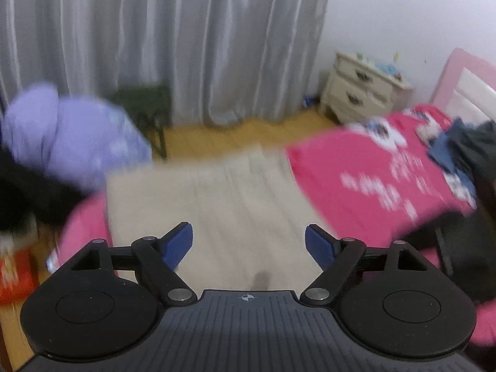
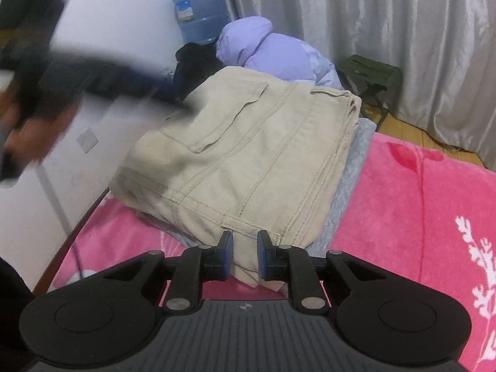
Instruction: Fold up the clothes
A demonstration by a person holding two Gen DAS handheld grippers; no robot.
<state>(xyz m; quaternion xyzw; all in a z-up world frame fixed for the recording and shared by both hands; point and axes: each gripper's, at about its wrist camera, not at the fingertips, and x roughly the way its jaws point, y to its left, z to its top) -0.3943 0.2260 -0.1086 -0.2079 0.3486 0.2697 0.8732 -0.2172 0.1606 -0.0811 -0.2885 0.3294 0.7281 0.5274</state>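
Folded beige trousers (image 2: 241, 148) lie on a grey garment (image 2: 350, 167) at the edge of the pink bed. My right gripper (image 2: 245, 255) sits at the trousers' near corner, its jaws narrowed with the beige cloth filling the gap between them. The left wrist view is blurred; there the beige trousers (image 1: 217, 204) lie just ahead, and my left gripper (image 1: 248, 241) hovers over them, wide open and holding nothing. In the right wrist view, the left gripper (image 2: 34, 46) shows as a dark blur at the upper left, held by a hand.
A pink floral blanket (image 2: 418, 210) covers the bed. A lilac puffer jacket (image 2: 272, 52) and dark clothes (image 2: 192, 62) lie behind the trousers. More dark clothes (image 1: 465, 145) sit on the bed's far side. A nightstand (image 1: 359, 93), green stool (image 2: 372, 71), water jug (image 2: 198, 12) and curtains stand around.
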